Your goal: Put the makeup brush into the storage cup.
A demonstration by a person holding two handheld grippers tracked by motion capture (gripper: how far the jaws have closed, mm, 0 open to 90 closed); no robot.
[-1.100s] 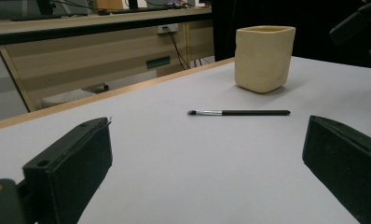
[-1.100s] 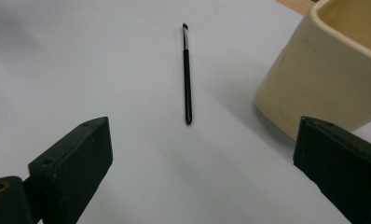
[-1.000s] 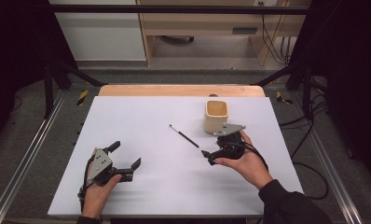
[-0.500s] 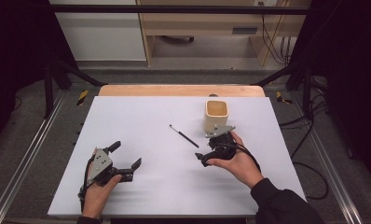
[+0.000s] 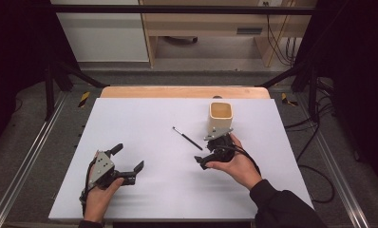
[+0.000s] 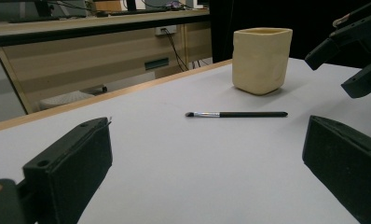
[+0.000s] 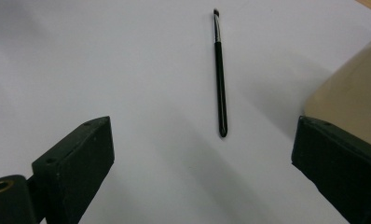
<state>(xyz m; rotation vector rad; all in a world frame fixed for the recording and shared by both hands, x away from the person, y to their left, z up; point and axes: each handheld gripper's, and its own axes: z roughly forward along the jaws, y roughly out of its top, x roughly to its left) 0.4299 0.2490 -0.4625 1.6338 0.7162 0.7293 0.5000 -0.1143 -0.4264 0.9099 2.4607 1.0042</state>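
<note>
A: Status, left to right?

B: Left gripper [image 5: 128, 164] rests near the table's [image 5: 144, 118] front-left corner, jaws spread wide, holding nothing, unmoved. The brush [image 5: 187, 136] lies flat mid-table, just left of the cream cup [image 5: 221, 116].

A: Right side?

B: Right gripper [image 5: 203, 159], jaws parted and empty, has shifted left toward the brush handle. Judgement: pickup approach under way; no contact yet.

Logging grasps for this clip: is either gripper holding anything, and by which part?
Nothing is held: left gripper and right gripper are open, the brush lying free.
</note>
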